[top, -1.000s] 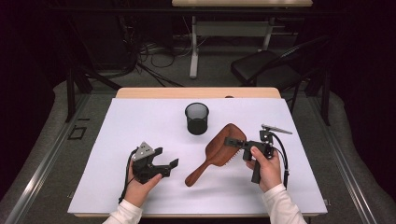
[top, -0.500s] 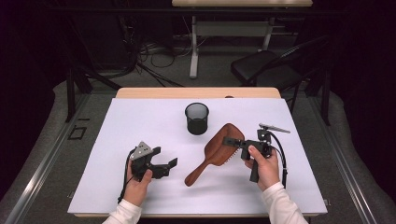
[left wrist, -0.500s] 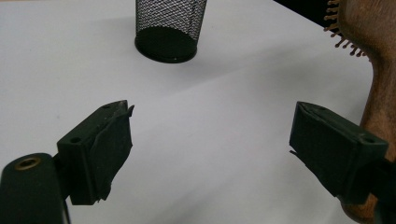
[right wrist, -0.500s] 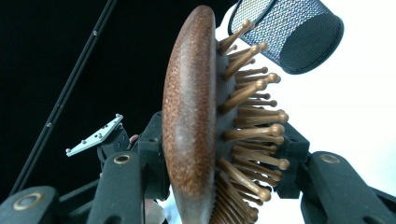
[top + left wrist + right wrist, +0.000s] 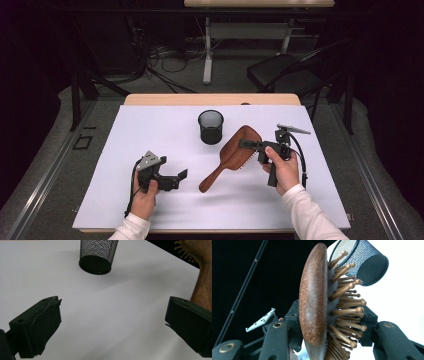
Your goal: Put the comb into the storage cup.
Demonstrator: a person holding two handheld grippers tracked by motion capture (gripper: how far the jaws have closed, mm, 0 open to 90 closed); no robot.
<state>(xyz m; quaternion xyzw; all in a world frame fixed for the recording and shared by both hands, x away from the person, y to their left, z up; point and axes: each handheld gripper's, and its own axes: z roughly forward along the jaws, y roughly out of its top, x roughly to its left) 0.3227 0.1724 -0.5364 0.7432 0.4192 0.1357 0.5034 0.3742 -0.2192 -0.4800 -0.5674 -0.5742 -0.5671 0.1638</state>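
Note:
A brown wooden hairbrush (image 5: 232, 152) hangs tilted above the white table cover (image 5: 150, 125), its handle pointing down toward the near left. My right gripper (image 5: 248, 146) is shut on the brush's head; in the right gripper view the jaws clamp the brush (image 5: 314, 302) from back and bristle side. My left gripper (image 5: 177, 180) sits low at the near left, jaws just opening, open with nothing between them (image 5: 113, 302). A black mesh cup (image 5: 210, 127) stands upright behind the brush, also ahead of the left jaws (image 5: 97, 255). The brush handle (image 5: 203, 287) shows beyond the left gripper's right-hand jaw.
The table's wooden back edge (image 5: 210, 99) shows beyond the white cover. A dark chair (image 5: 285, 75) and cables lie on the floor behind. Bare white cover stretches to the left of the cup and along the near edge.
The left gripper's jaws stand wider apart than before. The right hand with the brush has shifted slightly to the left.

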